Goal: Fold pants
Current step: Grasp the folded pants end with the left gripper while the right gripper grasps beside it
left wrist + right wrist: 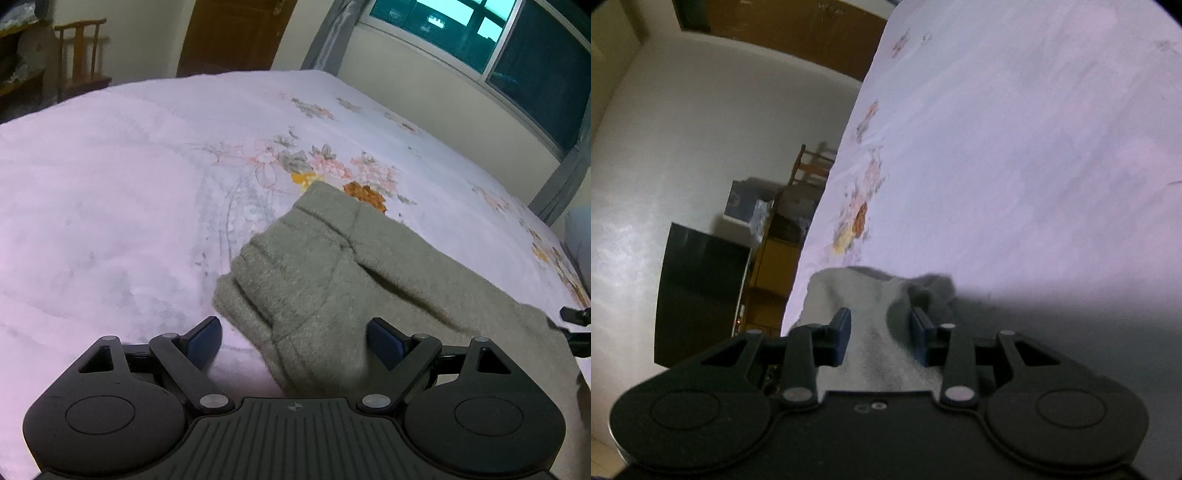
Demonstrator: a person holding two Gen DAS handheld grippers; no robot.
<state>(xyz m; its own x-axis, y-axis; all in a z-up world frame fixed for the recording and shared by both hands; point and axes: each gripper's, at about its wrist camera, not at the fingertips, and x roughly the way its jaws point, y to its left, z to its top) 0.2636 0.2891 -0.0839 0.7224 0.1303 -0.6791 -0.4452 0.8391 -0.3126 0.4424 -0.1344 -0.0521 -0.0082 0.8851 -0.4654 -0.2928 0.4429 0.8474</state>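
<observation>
Pants [332, 273] of fuzzy grey-green fabric, laid folded on floral pale bedspread [110, 192], left gripper [293, 339] spread wide above them, right gripper [881, 334] clenched on cloth, window [480, 40] beyond bed.

A home bedroom: a bed [147, 184] (floral sheet), wooden door [232, 33], chair [83, 51], window [480, 37].

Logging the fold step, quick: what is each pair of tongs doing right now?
Left tongs: open, over the pants, gripping nothing.
Right tongs: partly closed around a bunch of pants fabric; a firm grip cannot be told.
</observation>
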